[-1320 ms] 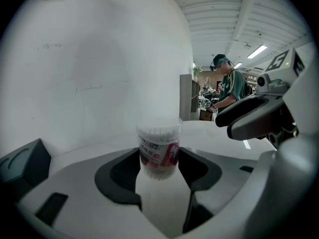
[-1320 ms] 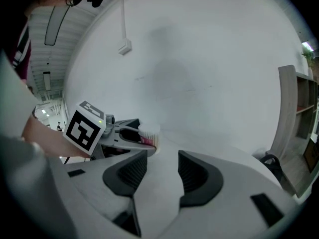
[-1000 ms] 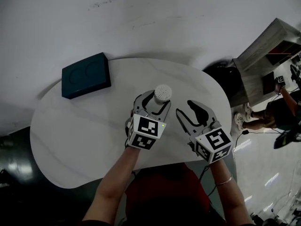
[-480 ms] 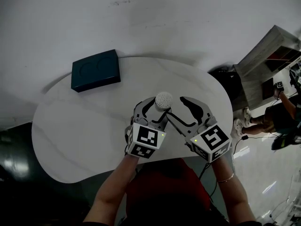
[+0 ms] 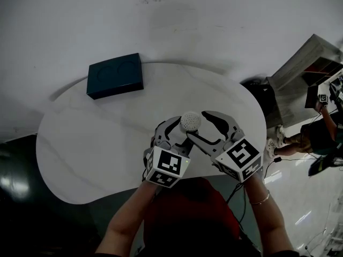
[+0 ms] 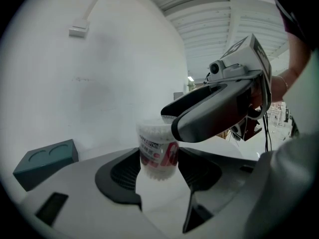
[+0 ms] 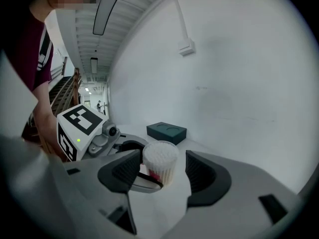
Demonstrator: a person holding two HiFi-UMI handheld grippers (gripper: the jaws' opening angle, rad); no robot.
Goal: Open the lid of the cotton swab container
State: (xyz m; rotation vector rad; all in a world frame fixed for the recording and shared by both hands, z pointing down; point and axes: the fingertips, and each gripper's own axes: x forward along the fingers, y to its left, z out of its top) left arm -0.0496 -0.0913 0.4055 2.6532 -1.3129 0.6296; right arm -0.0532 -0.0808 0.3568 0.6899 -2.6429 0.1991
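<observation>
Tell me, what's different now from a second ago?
The right gripper swung in from the side toward the cotton swab container. Its jaws have just been opening and now stand on either side of the container's top without pressing on it. The left gripper keeps its jaws clamped on the container. The dark box stays where it was on the table.

From where I stand it looks like a lab or test workspace. A bare white desk (image 5: 96, 143) sits against a plain white wall (image 5: 161, 25) on a glossy floor (image 5: 300, 197). There is a grey shelf unit (image 5: 300, 63), and a beamed industrial ceiling (image 6: 224, 14) carries a strip light (image 7: 102, 9).
</observation>
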